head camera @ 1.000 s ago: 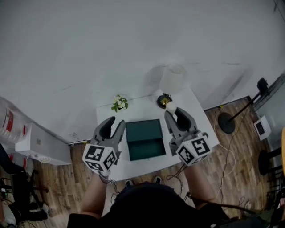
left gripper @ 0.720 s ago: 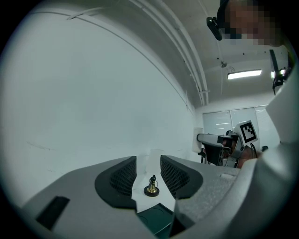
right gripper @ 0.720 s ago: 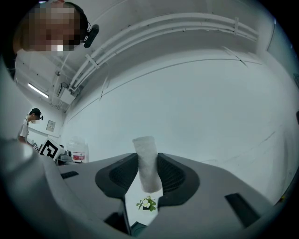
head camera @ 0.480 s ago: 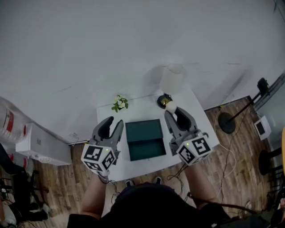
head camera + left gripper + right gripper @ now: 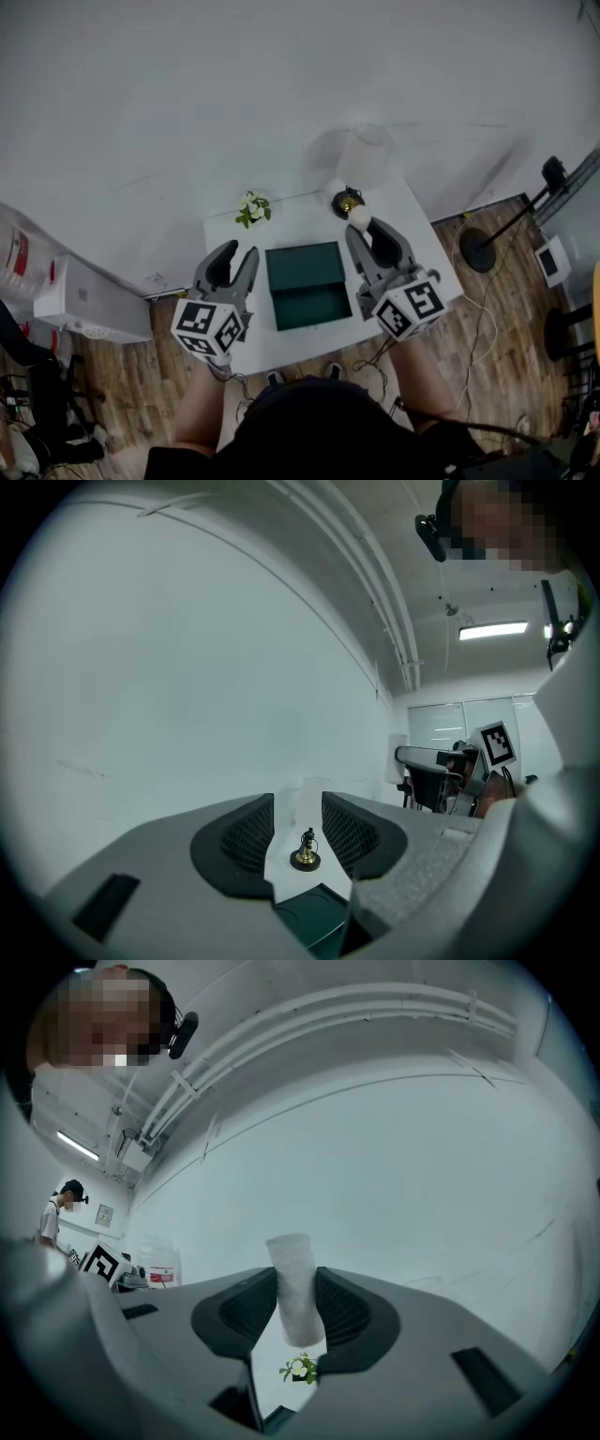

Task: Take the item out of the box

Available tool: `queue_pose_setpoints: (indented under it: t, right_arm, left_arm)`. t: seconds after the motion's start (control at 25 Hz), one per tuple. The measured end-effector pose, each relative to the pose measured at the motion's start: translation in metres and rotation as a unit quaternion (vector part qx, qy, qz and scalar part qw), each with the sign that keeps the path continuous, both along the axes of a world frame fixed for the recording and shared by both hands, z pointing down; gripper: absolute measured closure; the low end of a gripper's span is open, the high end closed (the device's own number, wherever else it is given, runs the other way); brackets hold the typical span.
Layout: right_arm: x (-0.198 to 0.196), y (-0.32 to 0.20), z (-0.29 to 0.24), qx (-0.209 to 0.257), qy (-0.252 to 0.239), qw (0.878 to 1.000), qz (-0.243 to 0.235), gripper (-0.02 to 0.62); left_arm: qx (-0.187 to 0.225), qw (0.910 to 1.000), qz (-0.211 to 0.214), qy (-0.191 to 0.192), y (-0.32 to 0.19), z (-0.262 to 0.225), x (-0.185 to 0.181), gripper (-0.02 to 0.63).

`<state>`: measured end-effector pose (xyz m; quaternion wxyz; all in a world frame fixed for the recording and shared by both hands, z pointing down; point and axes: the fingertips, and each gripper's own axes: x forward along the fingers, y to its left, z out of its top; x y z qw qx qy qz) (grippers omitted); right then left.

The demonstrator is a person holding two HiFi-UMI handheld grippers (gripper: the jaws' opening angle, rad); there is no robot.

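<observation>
A dark green box [image 5: 302, 284] lies open in the middle of a small white table [image 5: 291, 225]; its inside shows only green. My right gripper [image 5: 368, 230] hovers right of the box, shut on a white cylinder [image 5: 360, 217]. In the right gripper view the cylinder [image 5: 292, 1260] stands upright between the pads of that gripper [image 5: 297, 1302]. My left gripper [image 5: 239, 253] hovers left of the box, open and empty. Through the gap of the left gripper [image 5: 297, 813] I see a brass bell [image 5: 305, 852] and a corner of the box [image 5: 314, 921].
A white lamp [image 5: 364, 159] and the brass bell [image 5: 348, 202] stand at the table's back right, a small flower sprig [image 5: 250, 210] at the back left. The sprig [image 5: 300, 1369] also shows below the held cylinder. A wall runs behind; wood floor and cables surround the table.
The head view has drifted slightly. Both grippers keep their places beside the box, and the white cylinder stays in the right one.
</observation>
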<state>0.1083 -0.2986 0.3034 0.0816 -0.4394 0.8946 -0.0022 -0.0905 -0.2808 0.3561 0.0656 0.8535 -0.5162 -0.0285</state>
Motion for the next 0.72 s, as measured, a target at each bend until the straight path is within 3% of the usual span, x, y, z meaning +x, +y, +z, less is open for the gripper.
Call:
queue_pose_setpoints:
  t: [0.72]
  right_arm:
    - [-0.024, 0.01, 0.009, -0.011, -0.003, 1.0, 0.026, 0.46]
  left_arm:
    - [-0.011, 0.9997, 0.021, -0.001, 0.005, 0.013, -0.029, 0.448]
